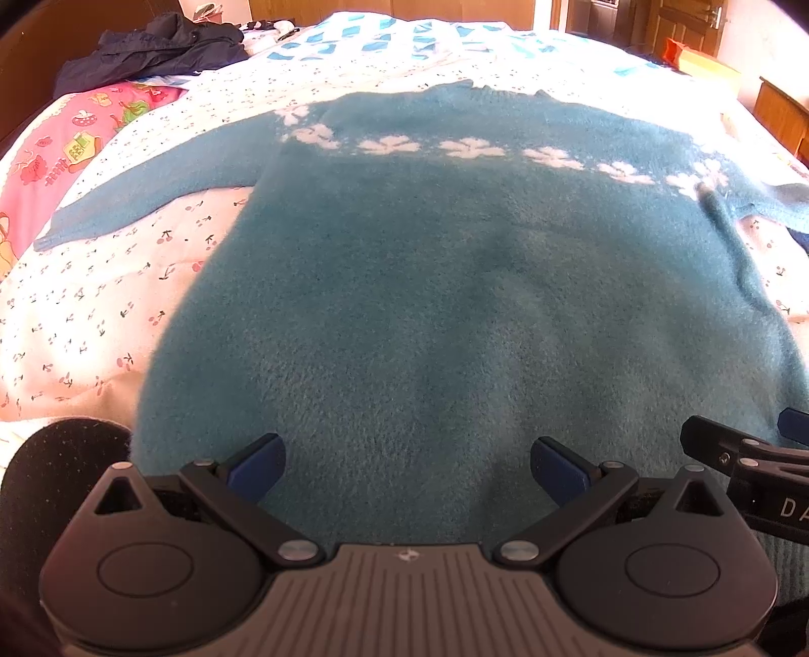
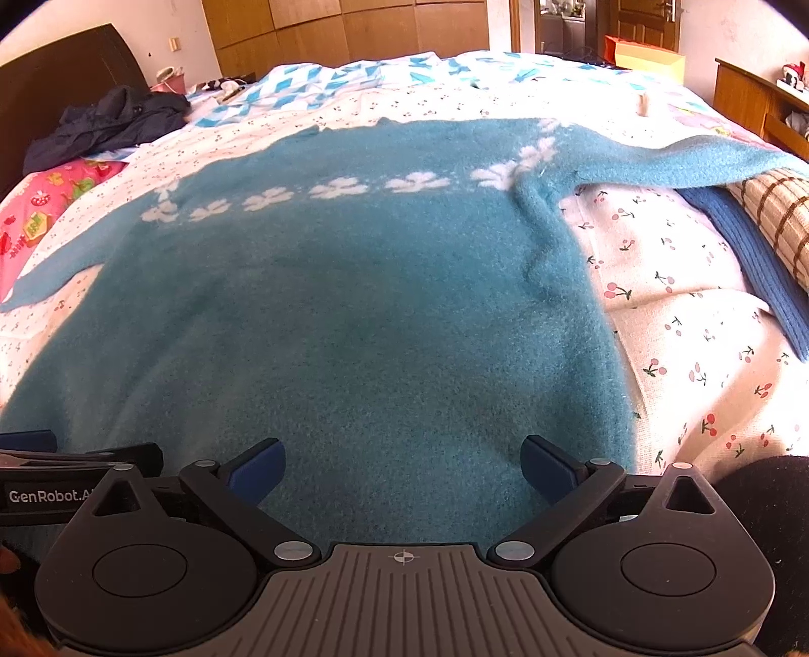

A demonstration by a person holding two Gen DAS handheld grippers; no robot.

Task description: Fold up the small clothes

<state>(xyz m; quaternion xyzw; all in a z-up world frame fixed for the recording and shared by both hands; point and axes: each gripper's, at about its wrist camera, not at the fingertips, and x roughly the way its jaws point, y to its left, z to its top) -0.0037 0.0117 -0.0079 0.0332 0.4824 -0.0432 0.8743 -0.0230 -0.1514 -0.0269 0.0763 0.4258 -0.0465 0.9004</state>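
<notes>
White cherry-print quilt [image 2: 682,323] covers the bed, with a pink cartoon-print pillow [image 1: 55,161] on the left edge, a crumpled dark navy jacket [image 2: 111,126] behind it, and a blue-and-white patterned blanket [image 2: 313,91] farther back. Wooden wardrobe panels [image 2: 354,25] line the wall.

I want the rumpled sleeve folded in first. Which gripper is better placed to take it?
Probably the right gripper. The bunched sleeve lies on its side of the sweater, draped toward the plaid cushion. The left gripper, also open, would have to cross the sweater body.
</notes>
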